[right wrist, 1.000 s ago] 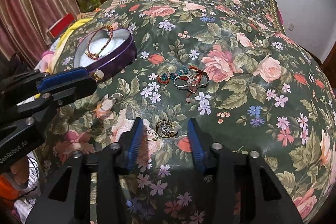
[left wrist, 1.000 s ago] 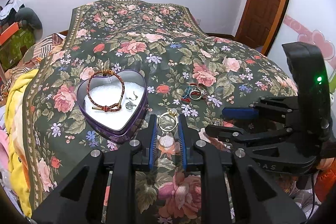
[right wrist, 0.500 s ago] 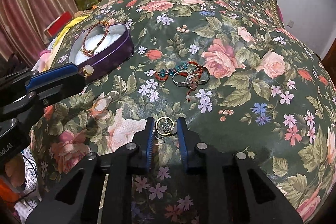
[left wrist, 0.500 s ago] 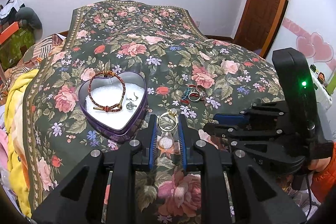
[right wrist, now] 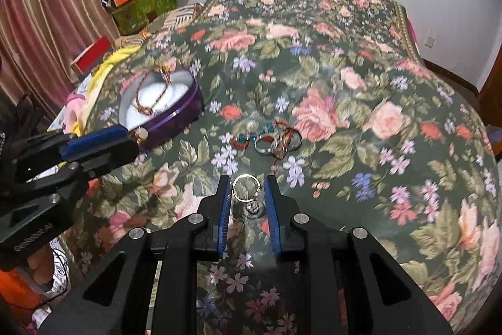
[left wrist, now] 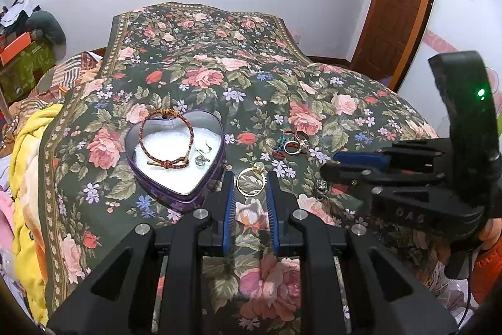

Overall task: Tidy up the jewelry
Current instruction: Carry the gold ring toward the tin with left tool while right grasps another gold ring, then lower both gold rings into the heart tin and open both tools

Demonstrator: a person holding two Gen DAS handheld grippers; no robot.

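Observation:
My left gripper (left wrist: 250, 179) is shut on a gold ring with a pale pearl (left wrist: 251, 181), held just right of the purple heart-shaped tin (left wrist: 216, 175). A braided red-and-gold bracelet (left wrist: 166, 140) and a small silver charm (left wrist: 200, 159) lie on the tin's white lining. Over the floral bedspread, my right gripper (right wrist: 248, 186) is shut on a second gold ring with a clear stone (right wrist: 246, 190). In the left wrist view the right gripper (left wrist: 329, 170) sits at the right with that ring hanging below its tips. The left gripper (right wrist: 130, 143) shows at the left edge of the right wrist view.
A small heap of silver rings and a red-and-teal beaded piece (right wrist: 269, 140) lies on the bedspread (right wrist: 345, 83) beyond both grippers. A yellow blanket (left wrist: 25, 162) hangs off the left edge of the bed. Boxes and clothes are piled at the far left, and a wooden door (left wrist: 395, 2) stands at the right.
The right gripper's jaws closed from wide apart onto the gold ring with the clear stone and raised it slightly. The left gripper kept still with its pearl ring.

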